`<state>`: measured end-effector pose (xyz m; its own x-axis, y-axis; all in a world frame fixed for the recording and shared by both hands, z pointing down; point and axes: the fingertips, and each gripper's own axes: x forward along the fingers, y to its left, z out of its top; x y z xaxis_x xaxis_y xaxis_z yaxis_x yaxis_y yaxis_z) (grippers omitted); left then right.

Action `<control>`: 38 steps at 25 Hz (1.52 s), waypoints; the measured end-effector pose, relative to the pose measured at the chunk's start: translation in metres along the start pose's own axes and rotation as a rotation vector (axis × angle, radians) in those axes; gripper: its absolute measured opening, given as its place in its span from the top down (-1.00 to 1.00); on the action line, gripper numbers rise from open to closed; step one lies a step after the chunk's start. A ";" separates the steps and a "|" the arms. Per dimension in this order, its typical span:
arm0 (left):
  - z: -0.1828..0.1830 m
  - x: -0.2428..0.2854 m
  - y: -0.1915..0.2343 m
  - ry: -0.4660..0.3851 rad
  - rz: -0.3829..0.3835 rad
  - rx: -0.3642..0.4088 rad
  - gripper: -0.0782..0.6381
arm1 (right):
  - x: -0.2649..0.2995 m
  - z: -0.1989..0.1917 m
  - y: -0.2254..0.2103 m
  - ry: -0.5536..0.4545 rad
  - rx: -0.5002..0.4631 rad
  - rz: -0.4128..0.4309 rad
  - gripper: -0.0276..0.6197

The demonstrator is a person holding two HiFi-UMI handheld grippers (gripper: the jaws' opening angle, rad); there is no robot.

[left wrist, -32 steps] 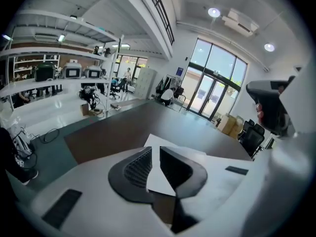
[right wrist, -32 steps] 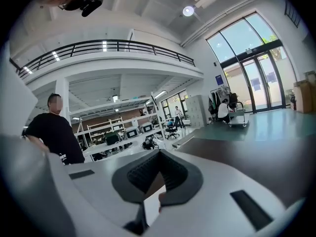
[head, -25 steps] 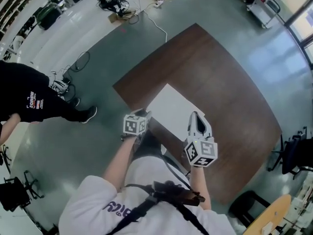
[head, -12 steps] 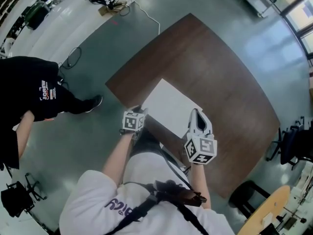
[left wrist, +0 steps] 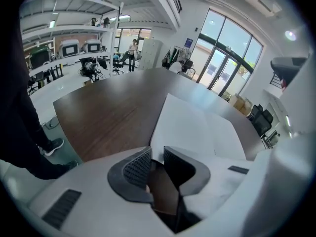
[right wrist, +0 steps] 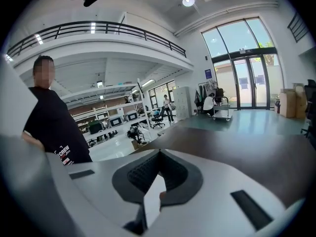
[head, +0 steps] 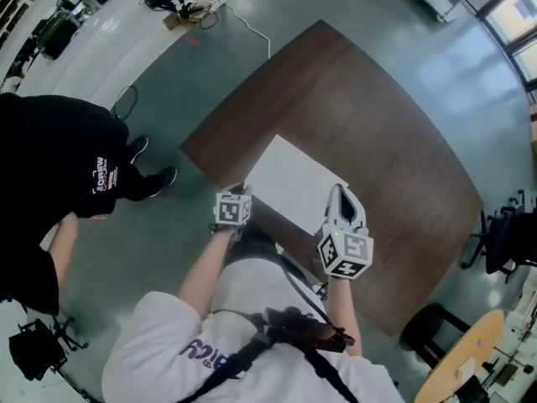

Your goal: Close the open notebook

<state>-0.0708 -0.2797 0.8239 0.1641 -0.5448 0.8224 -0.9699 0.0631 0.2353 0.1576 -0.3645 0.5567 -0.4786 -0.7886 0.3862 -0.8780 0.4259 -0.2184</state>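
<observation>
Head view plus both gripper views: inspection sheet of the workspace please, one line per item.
Surface: brown wooden table, glossy top.
Job's things: notebook lies open and flat, white pages up.
Clutter: nothing seen on the table.
Grippers: left gripper at the notebook's near left corner, jaws slightly apart, just been closing, only brown in the gap; right gripper at its near right edge, tips together, white showing between the pads, grip unclear.
Cables: white cable and dark cable loop on the floor beyond the table.
Surroundings: person in black standing left; office chair right; glass doors far off.
</observation>
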 end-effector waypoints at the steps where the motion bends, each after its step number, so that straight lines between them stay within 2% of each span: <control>1: 0.002 -0.001 0.000 -0.010 -0.002 -0.009 0.54 | -0.002 0.001 -0.002 -0.005 0.002 -0.007 0.93; 6: 0.019 -0.018 -0.008 -0.069 -0.017 0.004 0.64 | -0.010 0.003 -0.008 -0.025 0.018 -0.038 0.93; 12: 0.036 -0.043 -0.033 -0.136 -0.065 0.037 0.67 | -0.025 0.009 -0.016 -0.067 0.040 -0.070 0.93; 17: 0.048 -0.068 -0.061 -0.184 -0.116 0.123 0.67 | -0.040 0.016 -0.021 -0.116 0.075 -0.110 0.93; 23: 0.044 -0.093 -0.100 -0.222 -0.188 0.245 0.67 | -0.066 0.010 -0.032 -0.143 0.106 -0.170 0.93; 28: 0.038 -0.104 -0.139 -0.239 -0.264 0.343 0.67 | -0.092 0.003 -0.046 -0.155 0.120 -0.227 0.93; 38: 0.015 -0.095 -0.203 -0.201 -0.395 0.438 0.68 | -0.139 -0.020 -0.078 -0.161 0.158 -0.335 0.93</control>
<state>0.1076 -0.2531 0.6905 0.5298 -0.6066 0.5927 -0.8337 -0.5008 0.2326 0.2921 -0.2792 0.5377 -0.1476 -0.9368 0.3172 -0.9673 0.0699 -0.2436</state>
